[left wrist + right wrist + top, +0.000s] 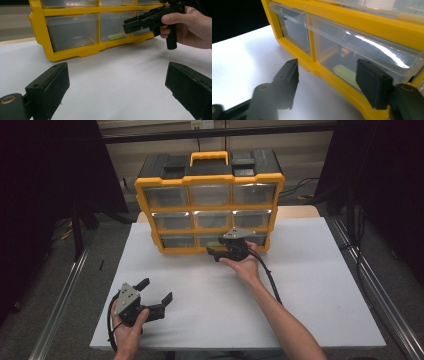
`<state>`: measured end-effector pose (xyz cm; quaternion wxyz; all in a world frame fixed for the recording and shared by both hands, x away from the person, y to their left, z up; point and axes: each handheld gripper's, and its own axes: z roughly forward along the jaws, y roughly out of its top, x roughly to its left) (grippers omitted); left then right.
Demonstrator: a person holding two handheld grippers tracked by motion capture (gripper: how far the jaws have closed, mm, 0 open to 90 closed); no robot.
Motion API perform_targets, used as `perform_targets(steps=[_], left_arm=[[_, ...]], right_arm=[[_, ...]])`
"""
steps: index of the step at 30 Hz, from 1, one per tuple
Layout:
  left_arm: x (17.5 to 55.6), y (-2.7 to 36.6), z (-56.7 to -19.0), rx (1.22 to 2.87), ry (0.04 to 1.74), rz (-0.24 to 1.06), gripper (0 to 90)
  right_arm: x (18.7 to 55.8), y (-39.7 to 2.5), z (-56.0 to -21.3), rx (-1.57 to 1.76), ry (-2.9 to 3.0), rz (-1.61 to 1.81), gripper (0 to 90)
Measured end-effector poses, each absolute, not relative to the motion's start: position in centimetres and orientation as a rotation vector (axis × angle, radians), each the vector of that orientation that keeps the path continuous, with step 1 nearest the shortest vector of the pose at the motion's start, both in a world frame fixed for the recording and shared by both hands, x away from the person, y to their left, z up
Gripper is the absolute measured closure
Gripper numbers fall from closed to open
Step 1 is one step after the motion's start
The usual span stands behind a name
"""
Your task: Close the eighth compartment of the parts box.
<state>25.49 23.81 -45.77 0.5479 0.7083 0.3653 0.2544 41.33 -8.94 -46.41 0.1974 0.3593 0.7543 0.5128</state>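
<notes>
The pale green thing (pixel 344 72) in the bottom middle drawer (pixel 362 60) is a blur behind glare — what it is cannot be told. The right gripper (pixel 220 251) hides part of that drawer in the high view; the organizer's (pixel 75 51) top is cut off in both gripper views.

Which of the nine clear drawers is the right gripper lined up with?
The bottom-row middle drawer: the right gripper has its open jaws in front of it, and a pale green item lies inside. The neighbouring bottom-left drawer looks empty.
</notes>
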Motion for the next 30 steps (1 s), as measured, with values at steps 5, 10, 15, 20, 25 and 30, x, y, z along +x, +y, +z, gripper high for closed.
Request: perform_targets(steps=[5, 10, 15, 20, 25, 30], left_arm=[[25.5, 23.8, -45.8, 1.665, 0.870, 0.600, 5.5], [25.6, 24.0, -45.8, 1.682, 0.863, 0.610, 5.5], [25.6, 24.0, -45.8, 1.680, 0.869, 0.605, 5.5], [25.6, 24.0, -45.9, 1.683, 0.876, 0.607, 5.5], [25.6, 24.0, -45.9, 1.685, 0.877, 0.614, 5.5], [25.6, 24.1, -45.8, 1.680, 0.879, 0.613, 5.5]], right_arm=[[41.1, -9.2, -46.2, 1.023, 2.124, 1.440, 20.5], [40.8, -9.3, -46.0, 1.033, 2.124, 1.480, 9.8], [40.5, -9.8, -45.9, 1.051, 2.124, 1.491, 4.9], [39.9, -10.5, -45.6, 1.058, 2.102, 1.518, 1.9], [39.2, -11.1, -45.6, 1.055, 2.087, 1.501, 1.6], [38.6, -11.9, -45.7, 1.057, 2.054, 1.501, 1.5]])
